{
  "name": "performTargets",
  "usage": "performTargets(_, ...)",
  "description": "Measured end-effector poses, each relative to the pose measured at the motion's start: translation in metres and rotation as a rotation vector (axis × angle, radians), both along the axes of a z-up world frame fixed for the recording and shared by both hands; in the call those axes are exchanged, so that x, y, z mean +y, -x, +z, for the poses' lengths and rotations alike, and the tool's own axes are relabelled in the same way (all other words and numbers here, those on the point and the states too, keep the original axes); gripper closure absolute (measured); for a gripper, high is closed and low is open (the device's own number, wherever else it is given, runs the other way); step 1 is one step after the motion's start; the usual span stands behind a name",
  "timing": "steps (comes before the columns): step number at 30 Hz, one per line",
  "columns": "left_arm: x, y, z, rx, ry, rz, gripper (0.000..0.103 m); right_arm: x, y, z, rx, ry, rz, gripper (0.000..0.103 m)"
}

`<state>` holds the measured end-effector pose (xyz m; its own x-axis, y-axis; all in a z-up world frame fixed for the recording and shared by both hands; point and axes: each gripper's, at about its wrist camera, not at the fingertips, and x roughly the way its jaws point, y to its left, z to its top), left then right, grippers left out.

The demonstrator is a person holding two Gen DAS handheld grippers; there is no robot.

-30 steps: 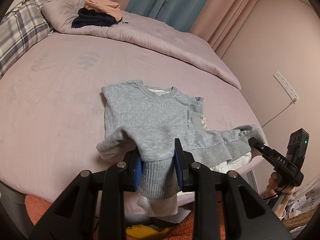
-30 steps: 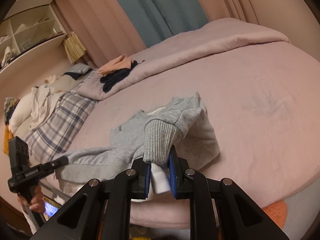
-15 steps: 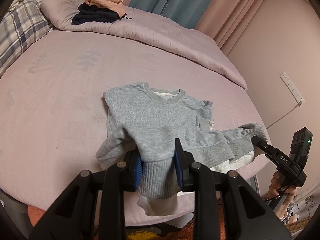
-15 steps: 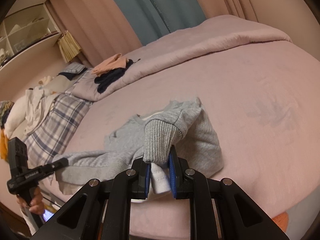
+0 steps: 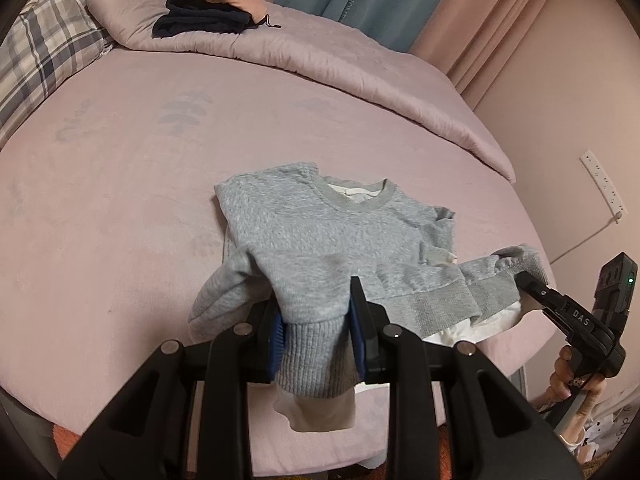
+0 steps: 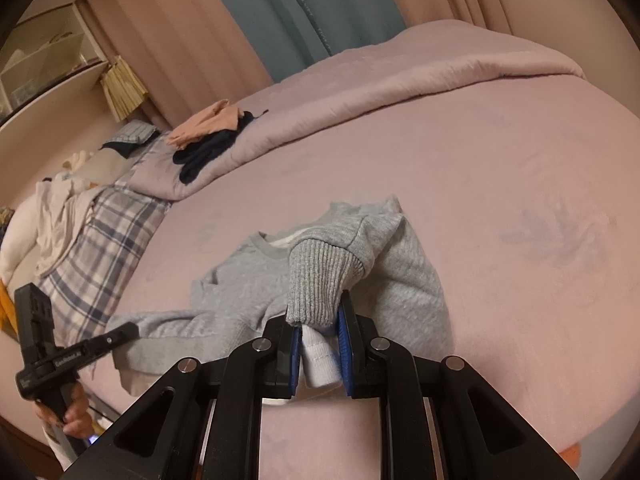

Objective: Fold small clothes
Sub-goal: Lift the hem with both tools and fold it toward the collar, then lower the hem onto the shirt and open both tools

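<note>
Grey sweatshirt [image 5: 320, 224] lies on the pink bed [image 5: 120, 200], collar toward the rolled quilt [image 5: 320, 56], hem end raised off the sheet. Left gripper [image 5: 318, 328] is clamped narrow on one ribbed hem corner, white lining hanging below the blue pads. Right gripper [image 6: 319, 340] is likewise clamped on the other ribbed corner, white lining between its pads. Folded peach and navy clothes [image 5: 212, 12] sit on the quilt, well beyond the sweatshirt. Plaid pillow [image 5: 44, 44] lies left of the quilt
</note>
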<state>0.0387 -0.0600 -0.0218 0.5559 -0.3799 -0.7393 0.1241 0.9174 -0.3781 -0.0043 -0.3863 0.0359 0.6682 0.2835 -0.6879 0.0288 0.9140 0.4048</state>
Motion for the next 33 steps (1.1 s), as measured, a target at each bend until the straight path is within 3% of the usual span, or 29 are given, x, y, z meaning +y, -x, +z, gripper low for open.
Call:
performTargets(6, -0.005, -0.018, -0.022, 0.053, -0.036, 0.018, 0.076, 0.0, -0.012, -0.012, 0.037, -0.005, -0.016, 0.085)
performTargets(18, -0.007, -0.055, -0.028, 0.063, -0.036, 0.04, 0.076, -0.002, -0.042, -0.022, 0.068, 0.03, -0.037, 0.085)
performTargets(26, -0.007, -0.092, -0.069, 0.158, -0.081, 0.09, 0.075, -0.008, -0.075, -0.055, 0.16, 0.057, -0.07, 0.085)
performTargets(33, -0.002, -0.104, -0.084, 0.2, -0.072, 0.105, 0.073, -0.013, -0.089, -0.07, 0.209, 0.064, -0.079, 0.085)
